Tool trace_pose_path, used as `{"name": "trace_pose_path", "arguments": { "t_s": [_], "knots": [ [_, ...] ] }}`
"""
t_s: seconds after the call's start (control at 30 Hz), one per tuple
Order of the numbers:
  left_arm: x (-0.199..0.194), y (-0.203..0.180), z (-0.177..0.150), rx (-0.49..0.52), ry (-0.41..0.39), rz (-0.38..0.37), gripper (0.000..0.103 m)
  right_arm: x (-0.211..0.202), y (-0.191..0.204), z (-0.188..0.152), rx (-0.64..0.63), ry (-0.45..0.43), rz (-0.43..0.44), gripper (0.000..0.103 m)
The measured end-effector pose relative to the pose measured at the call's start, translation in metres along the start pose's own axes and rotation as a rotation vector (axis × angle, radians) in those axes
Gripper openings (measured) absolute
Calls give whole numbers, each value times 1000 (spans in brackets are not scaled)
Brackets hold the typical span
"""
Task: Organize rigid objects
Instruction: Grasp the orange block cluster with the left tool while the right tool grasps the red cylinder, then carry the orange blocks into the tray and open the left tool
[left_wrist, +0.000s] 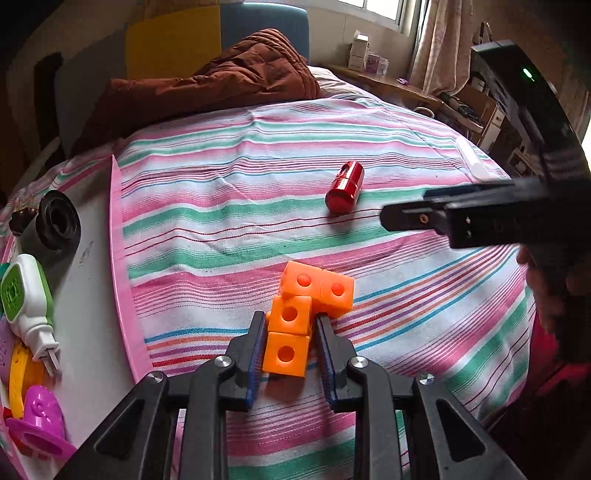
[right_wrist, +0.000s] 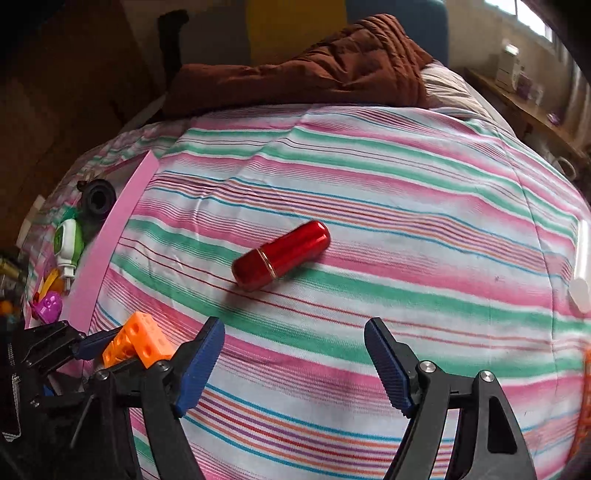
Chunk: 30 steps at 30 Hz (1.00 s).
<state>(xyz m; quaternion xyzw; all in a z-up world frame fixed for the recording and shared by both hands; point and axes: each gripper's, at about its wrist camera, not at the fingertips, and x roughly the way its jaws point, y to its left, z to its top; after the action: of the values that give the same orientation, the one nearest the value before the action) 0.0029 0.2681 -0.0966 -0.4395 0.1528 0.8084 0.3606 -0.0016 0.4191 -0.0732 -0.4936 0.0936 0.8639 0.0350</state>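
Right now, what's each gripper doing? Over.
Left gripper closing around orange block cluster, contact uncertain. Right gripper open, empty, facing red lipstick tube on striped sheet. Nothing between them.

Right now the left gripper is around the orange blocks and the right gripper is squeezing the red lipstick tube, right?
Not quite. The left gripper is around the orange blocks, but the right gripper isn't squeezing the red lipstick tube. The right wrist view shows its jaws wide open and holding nothing, with the tube lying on the striped sheet beyond its fingertips, untouched.
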Motion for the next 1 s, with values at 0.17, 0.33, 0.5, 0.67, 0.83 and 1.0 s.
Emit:
{"name": "trace_pose_path", "arguments": {
  "t_s": [0.17, 0.33, 0.5, 0.67, 0.83, 1.0],
  "knots": [
    [0, 1, 0, 4, -14, 5, 25, 22, 10, 26, -148, 72, -2, 87],
    [-1, -1, -2, 7, -25, 10, 26, 41, 20, 47, -219, 118, 27, 95],
    [0, -1, -2, 4, -29, 6, 26, 62, 25, 58, -276, 166, 2, 93],
    [1, 0, -2, 2, -35, 7, 26, 57, 15, 54, -216, 126, -11, 75],
    [1, 0, -2, 5, -41, 11, 26, 42, 6, 25, -137, 113, -60, 75],
    [2, -1, -2, 1, -46, 21, 26, 16, 3, -21, -17, 63, -110, 75]
  ]
}}
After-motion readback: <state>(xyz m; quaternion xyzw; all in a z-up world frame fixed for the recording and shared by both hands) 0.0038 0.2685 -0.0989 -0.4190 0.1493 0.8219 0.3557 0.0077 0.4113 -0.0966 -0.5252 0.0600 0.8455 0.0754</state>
